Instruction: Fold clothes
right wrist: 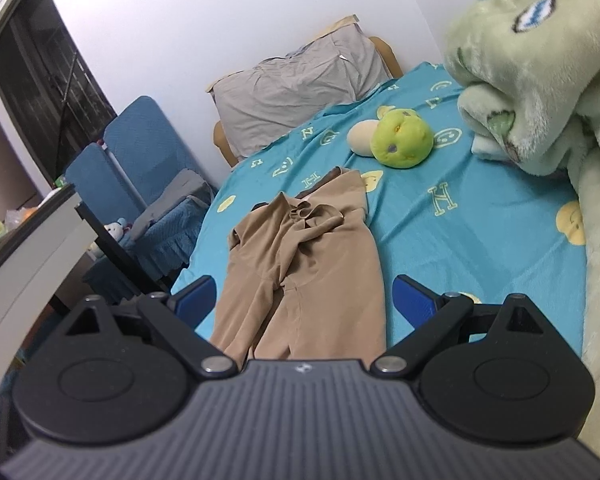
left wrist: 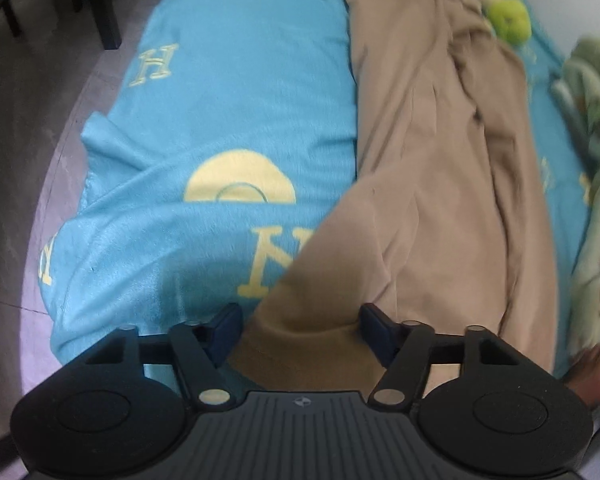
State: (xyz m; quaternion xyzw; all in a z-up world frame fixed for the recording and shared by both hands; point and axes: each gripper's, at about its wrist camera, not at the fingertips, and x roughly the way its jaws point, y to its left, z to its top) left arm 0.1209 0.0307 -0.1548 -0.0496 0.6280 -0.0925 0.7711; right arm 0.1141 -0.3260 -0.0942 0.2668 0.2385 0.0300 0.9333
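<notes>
1. The tan trousers (right wrist: 304, 264) lie lengthwise on the turquoise bedsheet (right wrist: 480, 240), filling the centre of the right wrist view; the waistband end is bunched toward the upper middle of the frame.
2. The right gripper (right wrist: 300, 300) is spread wide, its blue pads (right wrist: 198, 300) on either side of the near trouser end, holding nothing.
3. In the left wrist view the left gripper (left wrist: 300, 328) is also spread, with the near edge of the trousers (left wrist: 428, 184) lying between its fingertips, not pinched.
4. A green plush toy (right wrist: 402, 138) sits above the trousers beside a cream plush (right wrist: 364, 136).
5. A pale green fleece blanket (right wrist: 540, 80) fills the right edge; a grey pillow (right wrist: 296, 96) leans at the upper centre.
</notes>
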